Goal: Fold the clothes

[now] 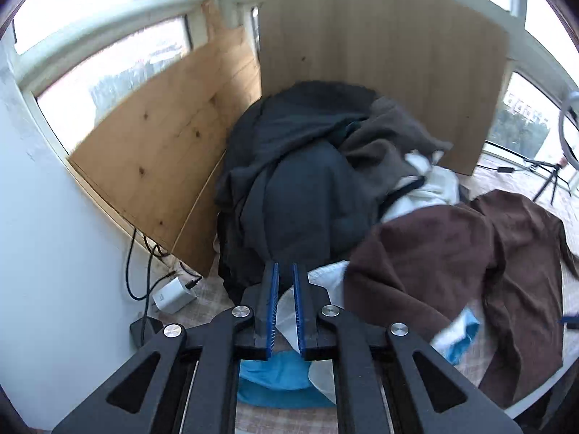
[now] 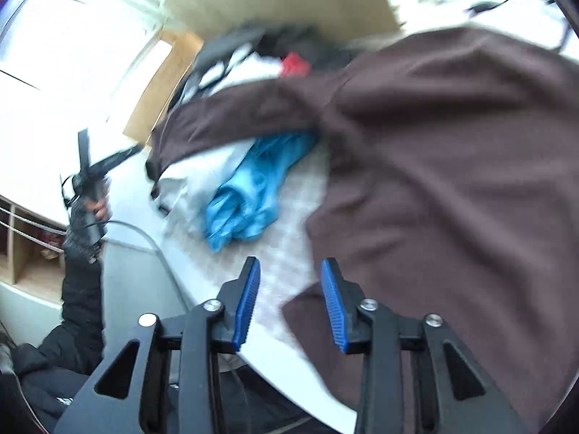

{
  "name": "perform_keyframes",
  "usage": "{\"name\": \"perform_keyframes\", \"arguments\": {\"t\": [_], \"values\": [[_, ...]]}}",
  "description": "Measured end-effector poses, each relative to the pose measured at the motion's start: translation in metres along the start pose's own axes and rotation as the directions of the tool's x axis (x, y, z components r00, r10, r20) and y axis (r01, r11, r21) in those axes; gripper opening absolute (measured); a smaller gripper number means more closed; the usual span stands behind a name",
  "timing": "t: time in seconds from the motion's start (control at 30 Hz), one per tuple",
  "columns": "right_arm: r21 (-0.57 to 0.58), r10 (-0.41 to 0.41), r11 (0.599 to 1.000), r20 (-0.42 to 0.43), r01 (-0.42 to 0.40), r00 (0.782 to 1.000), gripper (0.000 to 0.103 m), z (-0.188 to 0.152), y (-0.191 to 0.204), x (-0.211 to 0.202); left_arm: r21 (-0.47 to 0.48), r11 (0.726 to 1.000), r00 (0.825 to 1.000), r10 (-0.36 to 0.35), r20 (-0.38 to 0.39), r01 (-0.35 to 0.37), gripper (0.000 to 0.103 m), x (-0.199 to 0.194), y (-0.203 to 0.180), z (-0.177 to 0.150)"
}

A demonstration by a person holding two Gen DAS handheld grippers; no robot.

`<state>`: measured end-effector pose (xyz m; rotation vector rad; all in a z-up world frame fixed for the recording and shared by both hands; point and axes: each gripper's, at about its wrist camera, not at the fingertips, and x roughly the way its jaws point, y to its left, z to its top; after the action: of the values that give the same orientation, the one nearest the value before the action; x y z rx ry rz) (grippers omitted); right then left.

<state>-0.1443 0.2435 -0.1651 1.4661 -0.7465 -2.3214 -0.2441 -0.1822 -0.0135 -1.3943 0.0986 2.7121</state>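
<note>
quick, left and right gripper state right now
left gripper: nearly closed with a narrow gap, holding nothing.
right gripper: open, empty, at the edge of the brown garment.

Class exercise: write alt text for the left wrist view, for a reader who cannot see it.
The left tool, its blue pads nearly closed with nothing visibly between them, points at a dark clothes pile against wooden boards. A brown garment sprawls to the right, over white and blue cloth.

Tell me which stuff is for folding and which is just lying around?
For folding: brown fabric garment; crumpled bright blue cloth; pile of dark grey and black clothes; white cloth.

Just lying around: white square charger block; black cable; leaning wooden boards.
</note>
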Motion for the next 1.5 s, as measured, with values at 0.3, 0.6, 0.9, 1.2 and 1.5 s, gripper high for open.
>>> {"name": "perform_keyframes", "arguments": {"t": [0.3,0.6,0.9,1.2,1.5], "values": [[0.273,-0.411,0.876,-0.009,0.397,0.912,0.041,-0.108,-0.142,-0.088,0.244,0.861,0.888,-0.390,-0.246,0.446,0.030,0.027,-0.191,-0.120],[0.267,-0.455,0.847,-0.083,0.460,0.886,0.041,-0.170,-0.191,-0.092,0.256,0.878,0.854,-0.263,-0.450,0.405,0.028,0.106,-0.283,-0.203],[0.208,-0.462,0.859,-0.080,0.468,0.883,0.041,-0.180,-0.198,-0.095,0.208,0.905,0.875,-0.268,-0.402,0.372,0.007,0.099,-0.298,-0.231],[0.119,-0.418,0.896,-0.093,0.427,0.904,0.041,-0.185,-0.197,-0.096,0.099,0.922,0.893,-0.330,-0.306,0.375,0.006,0.015,-0.258,-0.261],[0.163,-0.241,0.955,-0.060,0.248,0.969,0.007,-0.185,-0.216,-0.120,0.033,0.907,0.866,-0.390,-0.313,0.420,0.006,0.001,-0.266,-0.254]]}}
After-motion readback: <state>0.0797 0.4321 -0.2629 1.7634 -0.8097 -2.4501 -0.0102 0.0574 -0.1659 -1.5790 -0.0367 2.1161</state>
